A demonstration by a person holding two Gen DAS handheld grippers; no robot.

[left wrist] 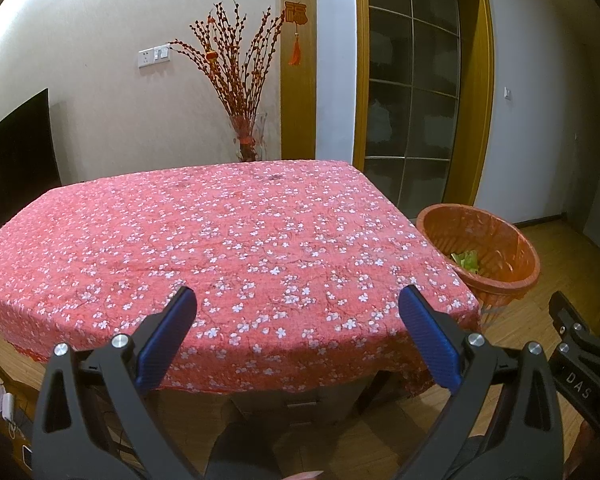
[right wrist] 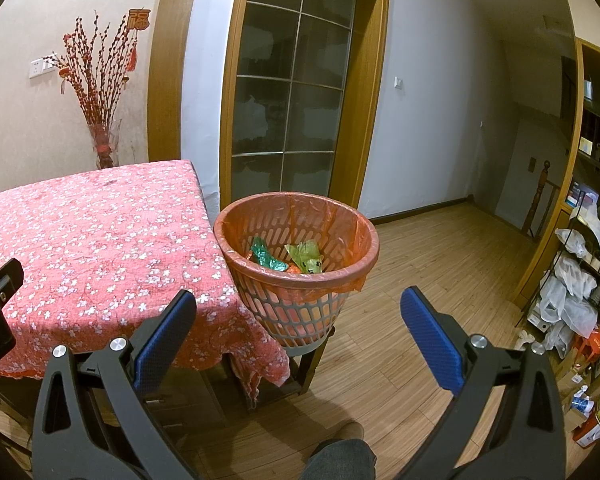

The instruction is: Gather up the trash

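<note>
A waste basket [right wrist: 300,240] lined with an orange bag stands on a low stool at the table's right side; it also shows in the left wrist view [left wrist: 480,252]. Inside lie a green wrapper [right wrist: 265,257], a yellow-green wrapper [right wrist: 306,255] and something orange. The table [left wrist: 220,248] with a red flowered cloth shows no trash on it. My left gripper [left wrist: 298,320] is open and empty above the table's near edge. My right gripper [right wrist: 298,320] is open and empty, held in front of the basket, a little short of it.
A vase of red branches [left wrist: 244,92] stands behind the table by the wall. A glass door [right wrist: 292,92] is behind the basket. Shelves and plastic bags [right wrist: 576,288] crowd the right side. Wooden floor [right wrist: 440,260] lies between. My knee [right wrist: 340,456] shows below.
</note>
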